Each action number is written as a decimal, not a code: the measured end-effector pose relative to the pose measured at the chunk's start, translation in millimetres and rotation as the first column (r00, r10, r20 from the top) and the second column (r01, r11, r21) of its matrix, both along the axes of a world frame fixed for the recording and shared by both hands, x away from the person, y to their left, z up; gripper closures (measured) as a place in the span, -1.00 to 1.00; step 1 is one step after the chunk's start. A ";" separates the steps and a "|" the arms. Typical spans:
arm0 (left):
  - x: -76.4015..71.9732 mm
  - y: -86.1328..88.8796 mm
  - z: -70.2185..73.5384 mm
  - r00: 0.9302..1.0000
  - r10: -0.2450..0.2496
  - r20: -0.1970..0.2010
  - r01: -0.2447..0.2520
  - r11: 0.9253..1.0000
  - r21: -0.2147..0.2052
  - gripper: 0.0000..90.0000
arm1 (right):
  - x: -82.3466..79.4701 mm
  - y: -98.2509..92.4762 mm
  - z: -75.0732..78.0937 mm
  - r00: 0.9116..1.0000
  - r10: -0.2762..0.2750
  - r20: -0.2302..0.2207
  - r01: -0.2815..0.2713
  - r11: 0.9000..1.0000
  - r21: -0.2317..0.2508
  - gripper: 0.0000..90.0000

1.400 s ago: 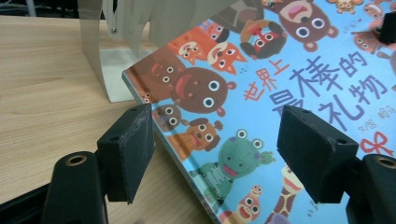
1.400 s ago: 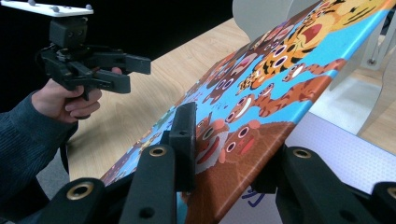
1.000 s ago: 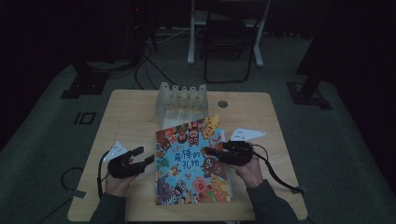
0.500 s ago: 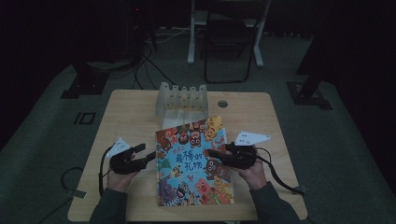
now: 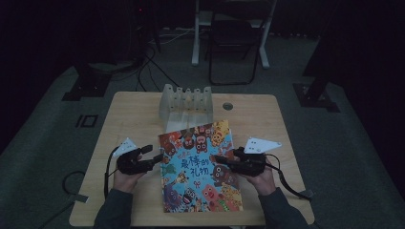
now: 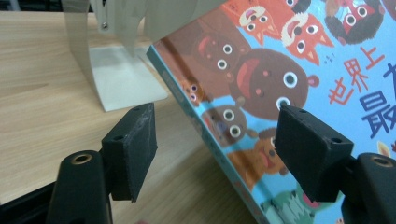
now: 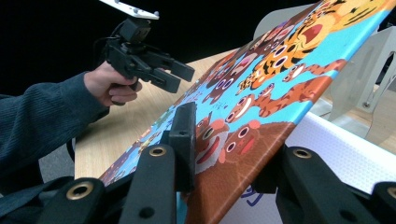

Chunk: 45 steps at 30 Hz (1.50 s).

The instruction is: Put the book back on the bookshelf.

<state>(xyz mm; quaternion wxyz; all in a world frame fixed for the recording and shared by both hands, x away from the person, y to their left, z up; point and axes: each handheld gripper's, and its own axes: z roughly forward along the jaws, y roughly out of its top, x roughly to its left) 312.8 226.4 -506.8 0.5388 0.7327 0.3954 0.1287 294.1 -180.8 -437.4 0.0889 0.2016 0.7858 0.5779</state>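
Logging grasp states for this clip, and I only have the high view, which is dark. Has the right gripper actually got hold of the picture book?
Observer: Yes. In the right gripper view, the right gripper is shut on the picture book, with one jaw on the cover and the other beneath that edge.
Operator: And the left one?
Observer: The left gripper is open. Its jaws stand wide apart on either side of the book's spine edge.
Operator: Is the book lying flat?
Observer: No. It is tilted: the clamped side is raised off the table, and its far end points towards the rack.
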 end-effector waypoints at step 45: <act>8.8 -16.7 10.1 0.992 -0.127 -0.014 0.126 0.989 -0.074 -0.41 | -3.9 -17.0 4.7 0.998 0.062 0.033 -0.062 0.998 0.002 0.53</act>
